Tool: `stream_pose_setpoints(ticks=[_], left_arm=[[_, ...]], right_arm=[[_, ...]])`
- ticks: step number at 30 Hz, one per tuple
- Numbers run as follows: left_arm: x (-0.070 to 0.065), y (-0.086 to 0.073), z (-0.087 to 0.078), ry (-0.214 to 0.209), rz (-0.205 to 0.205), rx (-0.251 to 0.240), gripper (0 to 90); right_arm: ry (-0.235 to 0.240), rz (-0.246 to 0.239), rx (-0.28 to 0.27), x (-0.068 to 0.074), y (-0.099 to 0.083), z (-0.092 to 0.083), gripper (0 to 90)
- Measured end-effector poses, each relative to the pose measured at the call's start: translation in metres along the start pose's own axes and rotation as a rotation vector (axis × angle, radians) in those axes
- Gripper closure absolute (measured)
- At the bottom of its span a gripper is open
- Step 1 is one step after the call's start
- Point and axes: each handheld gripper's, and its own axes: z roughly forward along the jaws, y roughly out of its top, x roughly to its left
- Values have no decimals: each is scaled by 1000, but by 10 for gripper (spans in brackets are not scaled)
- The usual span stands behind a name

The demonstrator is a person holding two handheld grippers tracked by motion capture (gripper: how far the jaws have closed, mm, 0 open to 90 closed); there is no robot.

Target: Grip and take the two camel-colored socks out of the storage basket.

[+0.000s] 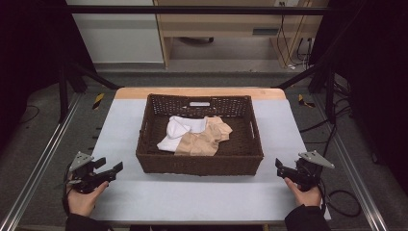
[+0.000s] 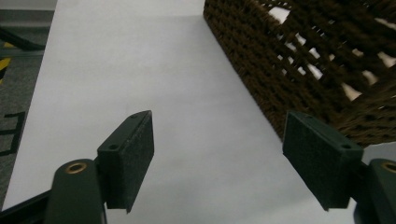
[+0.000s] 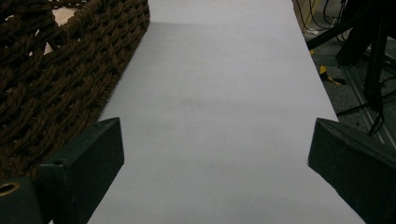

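Black and held in the person's hand at the lower left of the high view, the left gripper (image 1: 111,169) rests on the pale grey table (image 1: 120,125) with its jaws spread wide and nothing between them; in the left gripper view the same gripper (image 2: 217,161) has bare tabletop between its pads, with the woven wall of the basket (image 2: 299,60) rising at the upper right. At the centre of the high view stands the dark brown wicker basket (image 1: 199,163), and inside it lie a white cloth (image 1: 179,131) and, touching it on the right, a tan cloth (image 1: 207,137). At the lower right the right gripper (image 1: 280,166) sits just beside the basket's near right corner, jaws wide and empty.
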Motion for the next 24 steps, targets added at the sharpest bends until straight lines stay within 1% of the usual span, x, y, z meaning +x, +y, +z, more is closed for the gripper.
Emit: stream_pose_setpoints(ticks=[4, 5, 6, 7, 10, 12, 20, 21, 22, 23, 24], left_arm=[[-6, 6, -4, -16, 7, -23, 275], [-8, 8, -5, -16, 10, -31, 288], [-12, 12, -6, -27, 18, -38, 312], [-12, 12, -6, -27, 18, -38, 323], [-19, 22, -8, -42, 21, -59, 346], [-23, 27, -8, -47, 33, -69, 352], [-40, 55, -7, -51, 75, -109, 370], [-40, 55, -7, -51, 75, -109, 372], [-44, 63, -8, -54, 80, -127, 375], [-44, 63, -8, -54, 80, -127, 378], [-48, 70, -8, -60, 79, -144, 383]], right_arm=[[-3, -12, -14, 0, 0, -1, 36], [-8, -14, -18, 1, 0, -1, 34], [-12, -16, -16, 1, 0, 0, 33], [-12, -16, -16, 1, 0, 0, 33], [-26, -31, -4, 1, -1, 2, 33], [-29, -40, -4, 2, -1, 2, 35], [-38, -28, -13, 0, 0, 1, 33], [-39, -31, -15, 0, 0, 1, 33], [-39, -32, -15, 0, 0, 1, 33], [-39, -32, -15, 0, 0, 1, 33], [-40, -27, -12, 1, 0, 2, 34]])
